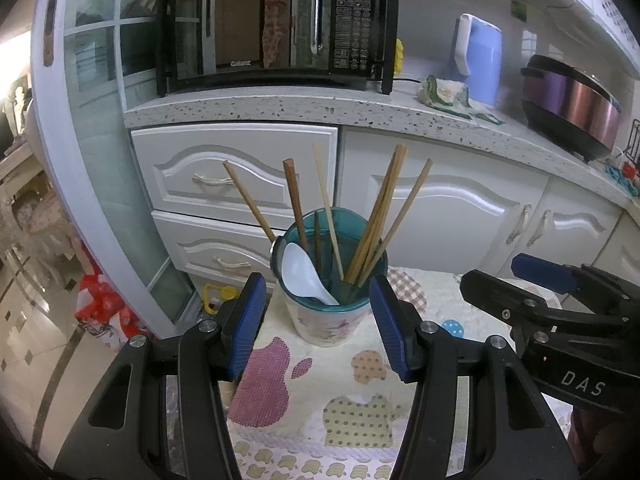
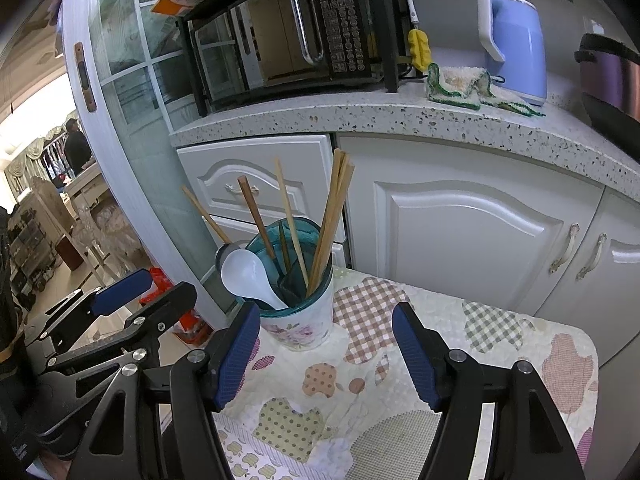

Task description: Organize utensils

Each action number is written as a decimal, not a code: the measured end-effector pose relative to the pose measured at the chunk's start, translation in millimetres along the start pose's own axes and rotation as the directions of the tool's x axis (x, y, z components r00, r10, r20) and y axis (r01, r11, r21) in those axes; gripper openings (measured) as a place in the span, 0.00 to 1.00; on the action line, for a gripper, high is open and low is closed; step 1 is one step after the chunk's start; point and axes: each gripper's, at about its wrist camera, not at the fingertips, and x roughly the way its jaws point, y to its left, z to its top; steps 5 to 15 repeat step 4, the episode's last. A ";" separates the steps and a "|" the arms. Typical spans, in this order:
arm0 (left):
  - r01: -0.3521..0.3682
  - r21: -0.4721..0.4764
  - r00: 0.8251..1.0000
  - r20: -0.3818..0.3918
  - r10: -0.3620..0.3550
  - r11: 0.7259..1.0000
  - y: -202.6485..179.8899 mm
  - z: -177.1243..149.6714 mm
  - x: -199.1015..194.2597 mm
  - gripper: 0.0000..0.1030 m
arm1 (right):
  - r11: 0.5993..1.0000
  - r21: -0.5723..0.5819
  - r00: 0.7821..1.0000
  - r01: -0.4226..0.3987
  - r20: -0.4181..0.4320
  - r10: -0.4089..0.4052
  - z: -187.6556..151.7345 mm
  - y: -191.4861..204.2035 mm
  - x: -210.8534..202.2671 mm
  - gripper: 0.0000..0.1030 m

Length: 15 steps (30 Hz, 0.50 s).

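A floral utensil cup with a teal insert (image 1: pixel 326 320) (image 2: pixel 300 326) stands on a small cloth-covered table (image 1: pixel 312 408) (image 2: pixel 520 344). It holds several wooden chopsticks (image 1: pixel 380 216) (image 2: pixel 332 216) and a white spoon (image 1: pixel 298 270) (image 2: pixel 246 272), with a metal spoon bowl (image 2: pixel 224 251) just behind the white one. My left gripper (image 1: pixel 318 312) is open and empty, its pads either side of the cup, just in front of it. My right gripper (image 2: pixel 326 344) is open and empty, just right of the cup. It also shows in the left wrist view (image 1: pixel 536 280).
White cabinets with drawers (image 1: pixel 236 176) stand behind the table under a speckled counter (image 1: pixel 280 106). On the counter are a microwave (image 1: pixel 276 24), a blue kettle (image 1: pixel 480 60), a cloth (image 1: pixel 444 94) and a rice cooker (image 1: pixel 572 104). A glass-door cabinet (image 1: pixel 100 80) stands left.
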 end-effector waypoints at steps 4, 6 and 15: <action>0.008 0.018 1.000 -0.003 -0.008 1.000 -3.8 -2.0 1.8 0.52 | 1.000 0.008 1.000 0.004 -0.003 -0.004 -3.3 -4.6 1.2 0.64; 0.008 0.018 1.000 -0.003 -0.008 1.000 -3.8 -2.0 1.8 0.52 | 1.000 0.008 1.000 0.004 -0.003 -0.004 -3.3 -4.6 1.2 0.64; 0.008 0.018 1.000 -0.003 -0.008 1.000 -3.8 -2.0 1.8 0.52 | 1.000 0.008 1.000 0.004 -0.003 -0.004 -3.3 -4.6 1.2 0.64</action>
